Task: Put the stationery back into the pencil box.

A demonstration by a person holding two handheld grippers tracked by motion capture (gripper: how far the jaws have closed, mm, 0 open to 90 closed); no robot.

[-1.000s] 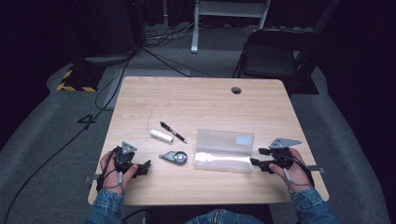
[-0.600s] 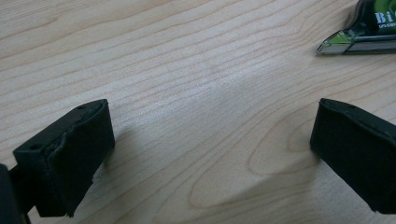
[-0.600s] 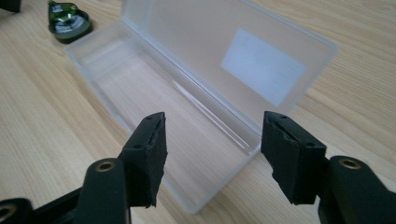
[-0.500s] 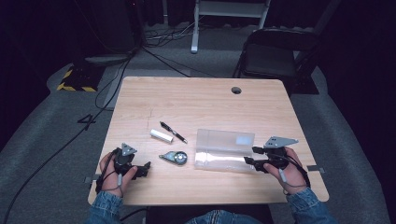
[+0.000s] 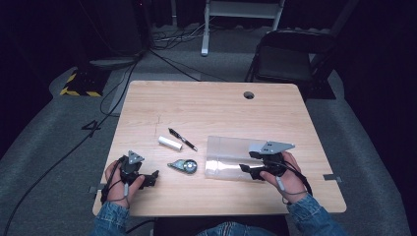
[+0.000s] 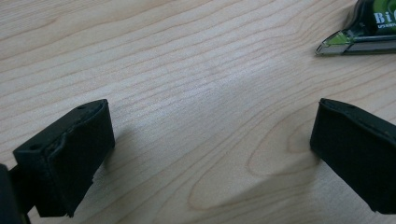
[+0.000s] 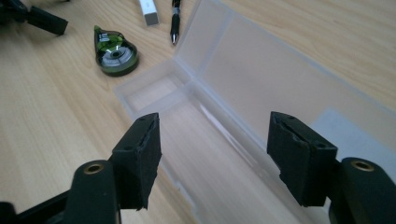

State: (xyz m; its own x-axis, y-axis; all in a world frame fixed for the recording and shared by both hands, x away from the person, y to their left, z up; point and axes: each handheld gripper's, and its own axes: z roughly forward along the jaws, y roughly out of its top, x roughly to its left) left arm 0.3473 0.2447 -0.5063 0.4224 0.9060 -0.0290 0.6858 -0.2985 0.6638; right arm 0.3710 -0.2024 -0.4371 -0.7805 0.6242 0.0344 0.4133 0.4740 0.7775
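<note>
the clear, long, rectangular plastic case (image 5: 231,156), lying open with its lid folded back flat, is found on the near right part of the light wooden table (image 5: 206,108), its long axis running left to right across the high view. in the right gripper view the same case (image 7: 243,107) is seen stretching away from the fingers, its length lined up with their reach. the right gripper (image 5: 250,168) is held over the case's right end, its fingers (image 7: 140,158) having just been opening; they are spread wide astride the tray, with nothing pressed between them. a green tape dispenser (image 5: 184,166), a white eraser stick (image 5: 170,143) and a black pen (image 5: 182,139) are left just beyond the case's left end, nearer the left gripper (image 5: 147,178), whose fingers (image 6: 70,154) are also wide and empty over bare wood.
</note>
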